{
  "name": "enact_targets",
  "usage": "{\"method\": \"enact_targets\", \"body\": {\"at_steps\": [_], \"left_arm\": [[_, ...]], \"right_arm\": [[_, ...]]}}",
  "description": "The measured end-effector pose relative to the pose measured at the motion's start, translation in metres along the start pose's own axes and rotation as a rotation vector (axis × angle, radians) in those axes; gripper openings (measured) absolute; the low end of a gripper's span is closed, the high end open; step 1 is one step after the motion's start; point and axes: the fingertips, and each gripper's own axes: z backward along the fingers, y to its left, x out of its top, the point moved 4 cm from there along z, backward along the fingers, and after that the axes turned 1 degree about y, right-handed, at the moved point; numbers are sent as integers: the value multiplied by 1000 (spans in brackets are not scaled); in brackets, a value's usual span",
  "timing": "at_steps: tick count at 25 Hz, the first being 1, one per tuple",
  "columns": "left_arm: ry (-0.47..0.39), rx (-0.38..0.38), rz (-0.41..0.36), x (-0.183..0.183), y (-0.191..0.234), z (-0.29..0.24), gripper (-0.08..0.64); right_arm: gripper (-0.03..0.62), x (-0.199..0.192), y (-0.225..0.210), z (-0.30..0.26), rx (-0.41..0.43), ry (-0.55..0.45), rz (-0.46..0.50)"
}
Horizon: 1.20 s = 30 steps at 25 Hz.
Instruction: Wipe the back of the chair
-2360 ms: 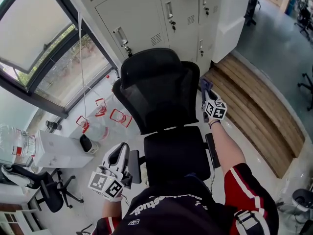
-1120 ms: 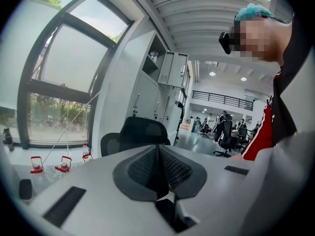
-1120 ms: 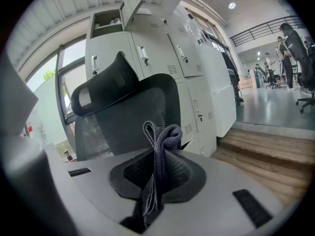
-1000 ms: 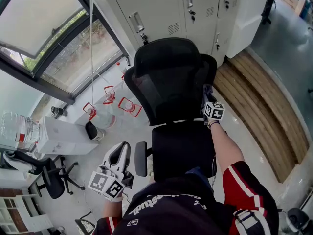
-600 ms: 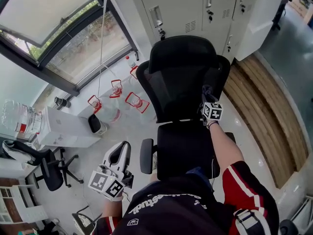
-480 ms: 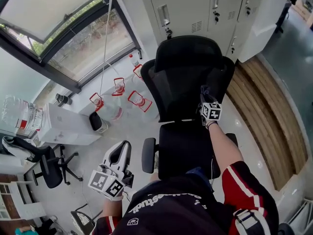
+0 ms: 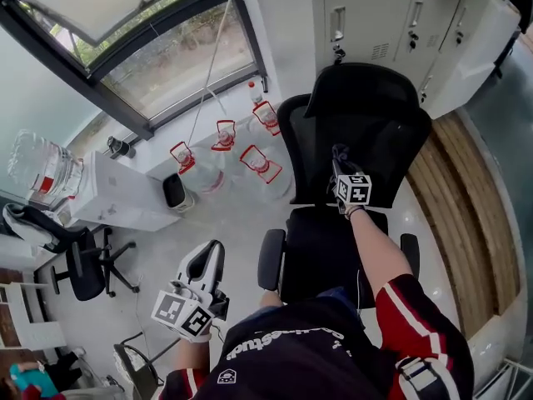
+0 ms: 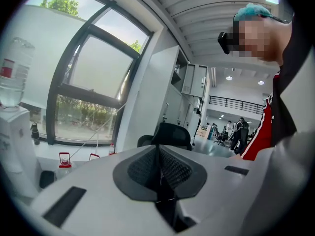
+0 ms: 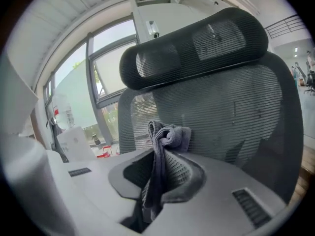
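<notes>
A black mesh office chair point(image 7: 366, 132) stands facing me, with its headrest point(image 9: 197, 45) high in the right gripper view and its backrest point(image 9: 231, 117) filling that view. My right gripper point(image 7: 339, 158) is shut on a grey cloth point(image 9: 165, 141) and holds it against the front of the backrest, low and toward its left side. My left gripper point(image 7: 206, 261) hangs low beside my body, jaws shut on nothing, well left of the chair point(image 8: 170, 135).
Grey lockers point(image 7: 391, 23) stand behind the chair. Several water jugs with red handles point(image 7: 221, 152) sit on the floor below the window point(image 7: 141, 36). A white water dispenser point(image 7: 100, 198) and another office chair point(image 7: 79, 261) are at the left. A wooden step point(image 7: 475, 223) runs along the right.
The head view has swung, so the chair now sits further right and lower. My right gripper with the cloth has slid leftward across the lower backrest. The left gripper stayed put.
</notes>
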Motion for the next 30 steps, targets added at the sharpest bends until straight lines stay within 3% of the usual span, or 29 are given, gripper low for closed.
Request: {"method": "enact_targets", "body": {"at_steps": [9,16,22,30], "left_arm": [[-26,83,39,3,57,49,37],[-46,96,48,8,85,66,37],[-36,76,47,11,92,61,37],[5,45,33,7,94,44,37]], "right_arm": [[63,0,104,-51,116,25,44],[63,1,151,-65,162,25,73],[63,-23,164,-61,171,51,50],[63,-59,149,-57,138,83,-2]]}}
